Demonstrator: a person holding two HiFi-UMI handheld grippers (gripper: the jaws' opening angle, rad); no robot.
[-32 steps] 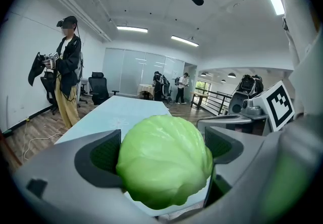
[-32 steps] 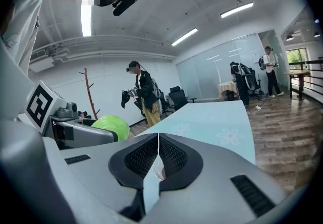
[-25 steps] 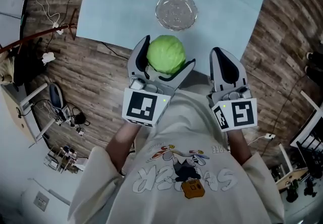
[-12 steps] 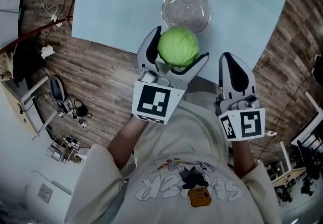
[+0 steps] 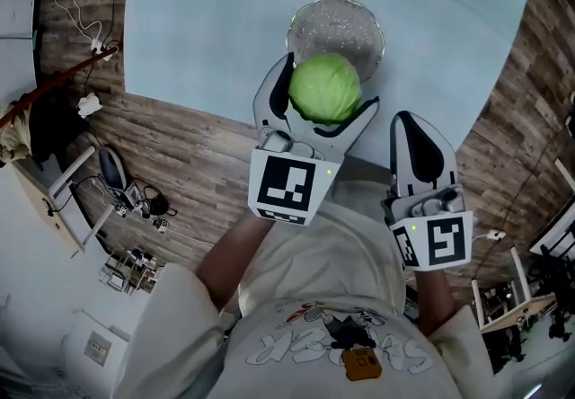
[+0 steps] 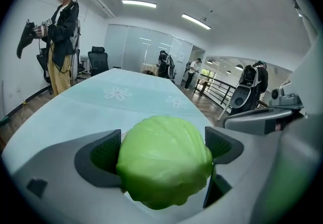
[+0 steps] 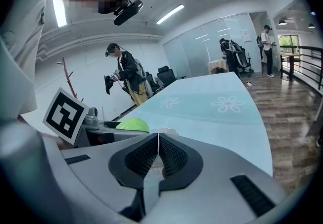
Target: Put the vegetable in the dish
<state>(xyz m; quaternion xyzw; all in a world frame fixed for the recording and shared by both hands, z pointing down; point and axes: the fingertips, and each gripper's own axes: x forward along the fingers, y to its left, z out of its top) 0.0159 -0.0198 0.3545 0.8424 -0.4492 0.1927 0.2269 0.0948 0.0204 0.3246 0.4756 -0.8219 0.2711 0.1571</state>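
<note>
Over the near rim of the glass dish (image 5: 313, 24), my left gripper (image 5: 326, 87) clamps the cabbage (image 5: 323, 93) across its middle. It looks round, smooth, probably light, so it may slip. My right gripper (image 5: 419, 129) is closed, empty.

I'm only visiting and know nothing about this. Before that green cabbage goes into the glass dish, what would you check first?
1. Grip: ok. The left gripper has its jaws pressed on both sides of the cabbage.
2. Dish free to receive: ok. Nothing shows inside it.
3. Cabbage centred over the dish: not ok. In the head view it covers only the near rim.
4. Height above the dish: cannot tell.
5. Right gripper out of the way: ok. It is shut, empty, and off to the side.
6. Dish well onto the table: ok. It sits in from the edge.
</note>
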